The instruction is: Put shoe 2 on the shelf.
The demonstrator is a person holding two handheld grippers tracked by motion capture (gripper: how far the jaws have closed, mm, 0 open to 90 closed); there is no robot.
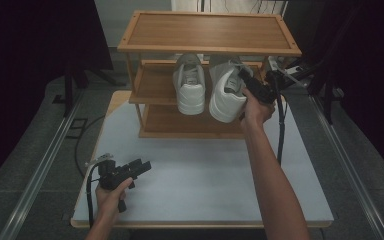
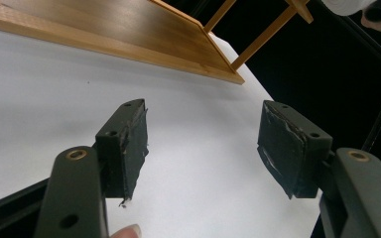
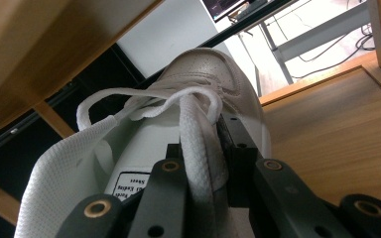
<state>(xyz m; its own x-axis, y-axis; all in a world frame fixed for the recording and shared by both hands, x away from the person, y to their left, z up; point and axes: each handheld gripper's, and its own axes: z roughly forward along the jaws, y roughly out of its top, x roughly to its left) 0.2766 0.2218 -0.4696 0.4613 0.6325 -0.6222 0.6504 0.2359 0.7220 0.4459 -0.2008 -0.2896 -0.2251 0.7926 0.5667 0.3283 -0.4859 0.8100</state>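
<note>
- From the high view, a wooden rack (image 1: pixel 209 31) with three shelves stands at the far, twelve o'clock end of a white surface (image 1: pixel 200 180).
- Two white shoes sit on the rack's middle shelf (image 1: pixel 152 85), heels toward the person.
- The left shoe (image 1: pixel 190 85) lies flat on that shelf, just beside the other one.
- The right shoe (image 1: pixel 226 90) is tilted, its heel hanging past the shelf's front edge, at about one o'clock from the centre of the surface.
- The right claw (image 1: pixel 242 75) reaches in from the person's right hand (image 1: pixel 256 110) and grips the right shoe at its opening.
- In the right gripper view, the two black jaws stand close together, pinching the shoe's (image 3: pixel 178 144) side wall and a flat white lace (image 3: pixel 198 144) between them.
- That view also shows the shoe's perforated toe pointing away, under the top shelf (image 3: pixel 39 49), with the middle shelf's wood (image 3: pixel 337 134) at three o'clock.
- The left claw (image 1: pixel 139 167) rests low at about seven o'clock on the surface, held in the left hand (image 1: pixel 111 196), well apart from the rack.
- In the left gripper view, the left claw (image 2: pixel 203 144) is wide open with nothing between its jaws; bare white surface (image 2: pixel 54 84) lies beneath.
- The rack's bottom shelf (image 2: pixel 124 34) crosses that view at eleven o'clock.
- A black cable (image 1: pixel 280 125) hangs from the right claw down toward the surface.
</note>
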